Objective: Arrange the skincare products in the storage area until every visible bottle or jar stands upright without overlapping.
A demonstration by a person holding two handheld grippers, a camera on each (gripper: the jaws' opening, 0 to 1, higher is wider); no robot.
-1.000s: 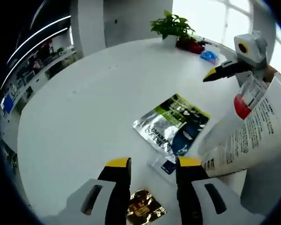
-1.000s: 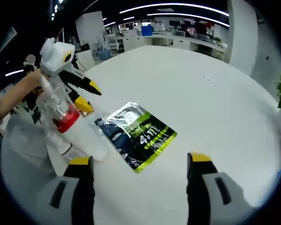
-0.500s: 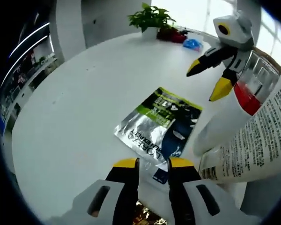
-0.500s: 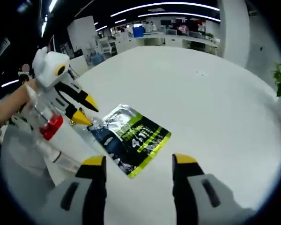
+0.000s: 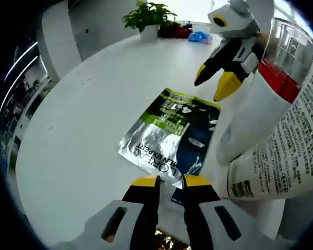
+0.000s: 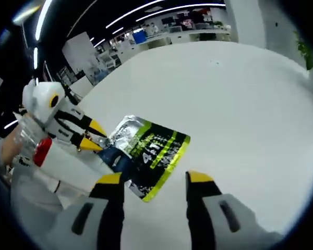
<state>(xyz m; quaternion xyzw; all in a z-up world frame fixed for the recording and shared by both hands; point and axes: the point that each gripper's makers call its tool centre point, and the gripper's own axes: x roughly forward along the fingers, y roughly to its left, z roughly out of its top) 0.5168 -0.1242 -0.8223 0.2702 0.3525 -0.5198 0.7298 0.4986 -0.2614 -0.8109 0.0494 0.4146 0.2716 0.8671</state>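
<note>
In the left gripper view, my left tongs (image 5: 170,183) stood with their yellow-tipped jaws drawn narrow, nearly touching, and I could not tell whether they pinched the near edge of the flat silver foil sachet with green and dark-blue print (image 5: 169,136), which lay on the round white table (image 5: 83,130) just ahead of them. To the right, a white plastic tube with fine black print (image 5: 289,156) leaned across the view, and beside it a white bottle with a red collar and a clear ribbed cap (image 5: 266,99) lay tilted, not upright. My right tongs (image 5: 214,86) reached in above, jaws parted, close to the bottle's red collar. A crinkled gold foil packet (image 5: 164,242) showed at the bottom between my jaws. A leafy green potted plant (image 5: 146,18) stood at the table's far edge.

In the right gripper view, my right tongs (image 6: 154,182) were moderately open and empty, hanging over the table (image 6: 235,104) with the sachet (image 6: 146,153) just ahead. The bottle (image 6: 68,161) lay slanted at the left, my left tongs (image 6: 91,136) beside it at the sachet's corner.
</note>
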